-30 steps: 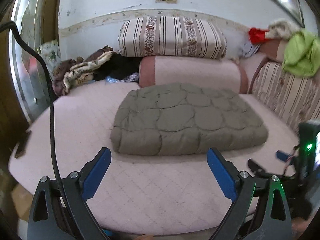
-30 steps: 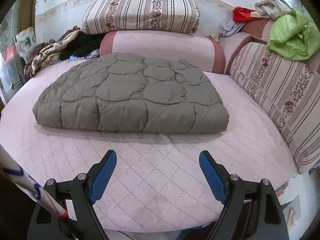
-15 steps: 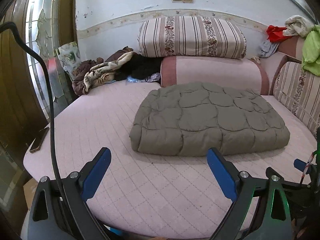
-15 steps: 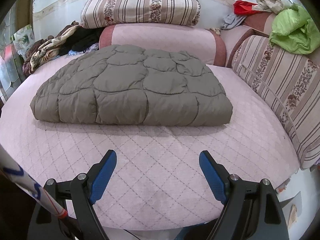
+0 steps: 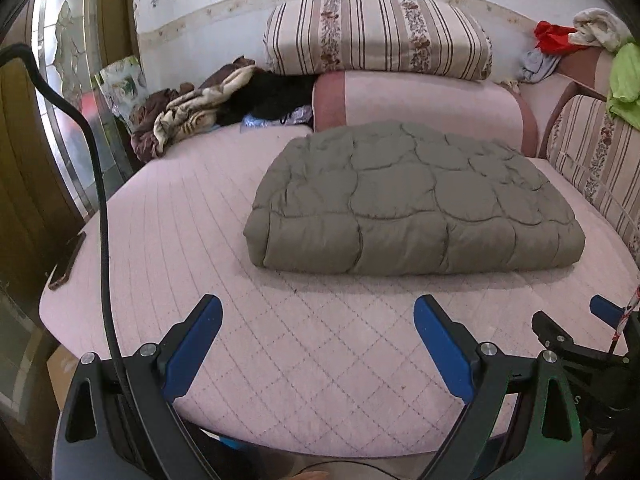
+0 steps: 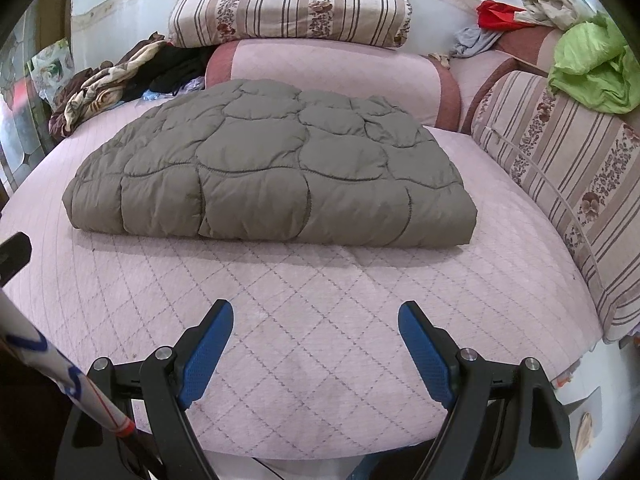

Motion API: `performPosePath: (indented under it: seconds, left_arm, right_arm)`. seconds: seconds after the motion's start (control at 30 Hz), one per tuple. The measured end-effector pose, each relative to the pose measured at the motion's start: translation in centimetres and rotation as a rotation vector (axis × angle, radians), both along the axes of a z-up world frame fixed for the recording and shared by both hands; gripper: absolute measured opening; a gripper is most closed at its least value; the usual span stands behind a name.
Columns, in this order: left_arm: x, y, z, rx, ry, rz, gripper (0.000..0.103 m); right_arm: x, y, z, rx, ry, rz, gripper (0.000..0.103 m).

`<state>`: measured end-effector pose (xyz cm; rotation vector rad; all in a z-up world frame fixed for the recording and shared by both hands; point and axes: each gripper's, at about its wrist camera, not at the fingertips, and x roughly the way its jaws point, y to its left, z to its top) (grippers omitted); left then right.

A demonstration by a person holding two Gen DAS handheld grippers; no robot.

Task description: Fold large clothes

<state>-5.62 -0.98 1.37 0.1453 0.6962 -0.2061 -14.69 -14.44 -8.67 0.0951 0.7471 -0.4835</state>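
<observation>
Two grippers hover over the bed's (image 5: 168, 216) near edge, left gripper (image 5: 318, 346) and right gripper (image 6: 316, 346), fingers spread wide and empty. Folded, the quilt (image 5: 412, 200) lies mid-frame; since a second ago it slid rightward in the left view, barely shifting in the right.
</observation>
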Motion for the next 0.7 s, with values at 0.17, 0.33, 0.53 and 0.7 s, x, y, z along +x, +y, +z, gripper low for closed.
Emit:
performPosePath:
  seconds: [0.17, 0.33, 0.53, 0.7]
  left_arm:
    - [0.4, -0.1, -0.8, 0.023, 0.035, 0.011, 0.096]
    - [0.9, -0.1, -1.5, 0.018, 0.077, 0.013, 0.096]
    - [1.1, -0.1, -2.1, 0.019, 0.107, 0.018, 0.096]
    - [1.4, -0.2, -2.6, 0.020, 0.126, 0.018, 0.096]
  right_arm:
    - [0.3, 0.2, -0.4, 0.009, 0.016, 0.003, 0.088]
    - [0.4, 0.2, -0.5, 0.008, 0.019, 0.004, 0.088]
    - [0.6, 0.1, -0.6, 0.015, 0.027, 0.001, 0.088]
    - [0.9, 0.3, -0.9, 0.013, 0.037, 0.010, 0.088]
